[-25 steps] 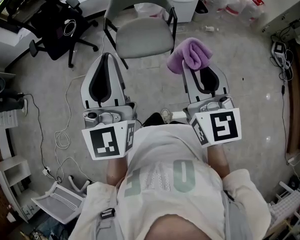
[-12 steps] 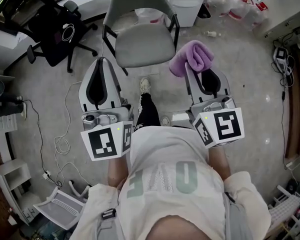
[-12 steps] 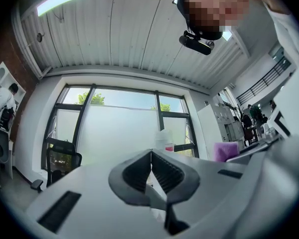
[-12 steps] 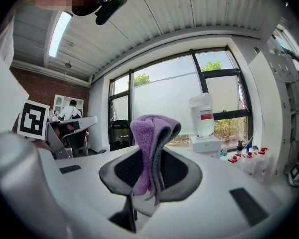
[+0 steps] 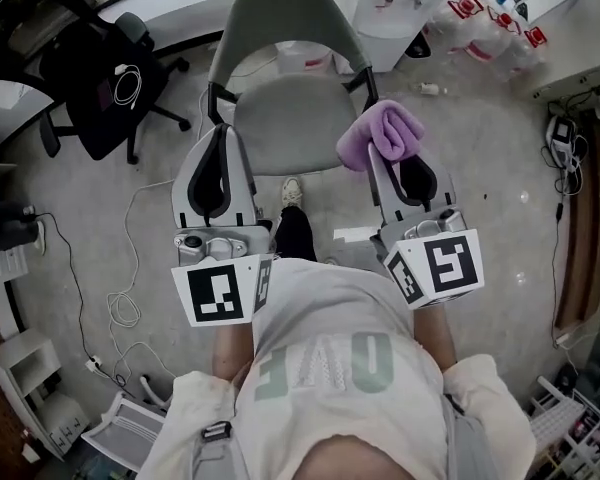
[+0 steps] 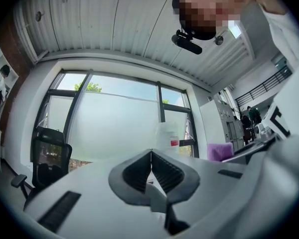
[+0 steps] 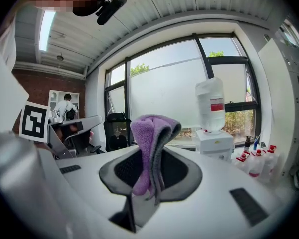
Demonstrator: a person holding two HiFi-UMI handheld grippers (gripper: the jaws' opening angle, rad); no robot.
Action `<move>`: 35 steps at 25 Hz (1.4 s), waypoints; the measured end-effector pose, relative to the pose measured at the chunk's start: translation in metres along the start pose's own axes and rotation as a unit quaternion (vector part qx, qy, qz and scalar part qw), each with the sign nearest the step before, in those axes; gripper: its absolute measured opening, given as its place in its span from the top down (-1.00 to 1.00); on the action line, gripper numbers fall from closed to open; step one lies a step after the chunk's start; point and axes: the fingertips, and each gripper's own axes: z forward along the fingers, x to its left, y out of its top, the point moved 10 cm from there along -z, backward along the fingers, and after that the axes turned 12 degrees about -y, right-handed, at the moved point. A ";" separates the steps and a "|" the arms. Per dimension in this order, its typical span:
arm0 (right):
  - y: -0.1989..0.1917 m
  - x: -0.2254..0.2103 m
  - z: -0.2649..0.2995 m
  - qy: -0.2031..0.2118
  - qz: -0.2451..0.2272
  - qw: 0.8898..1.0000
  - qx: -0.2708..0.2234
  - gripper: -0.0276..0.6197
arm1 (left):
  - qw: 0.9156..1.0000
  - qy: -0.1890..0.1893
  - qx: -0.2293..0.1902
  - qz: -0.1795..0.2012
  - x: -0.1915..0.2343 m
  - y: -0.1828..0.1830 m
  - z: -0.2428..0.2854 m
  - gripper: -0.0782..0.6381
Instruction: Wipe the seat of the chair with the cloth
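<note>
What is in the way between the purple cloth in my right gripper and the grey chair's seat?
Nothing visible. The right gripper holds the cloth beside the right edge of the bare seat. Only the chair's black side frame stands close by.

Floor: you've got a grey speckled floor (image 5: pixel 520 168) all round, with white cables (image 5: pixel 130 268) looping over it on your left.
Furniture: black office chair (image 5: pixel 100 78) off to your left, white shelf unit (image 5: pixel 15 378) low at that same edge.
Windows: big dark-framed window (image 7: pixel 164 91), frosted lower down, treetops and sky above.
Ceiling: white ribbed ceiling (image 6: pixel 114 24), one strip light (image 7: pixel 44 29) on.
Walls: brick wall (image 7: pixel 40 86) left of the window.
By the window: water dispenser (image 7: pixel 213 133) with its bottle on top, red-capped spray bottles (image 7: pixel 256 161) just beside it.
</note>
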 end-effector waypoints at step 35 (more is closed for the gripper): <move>-0.168 0.015 0.393 0.177 0.137 0.938 0.263 0.64 | 0.997 0.051 0.060 0.006 0.190 -0.190 0.193 0.74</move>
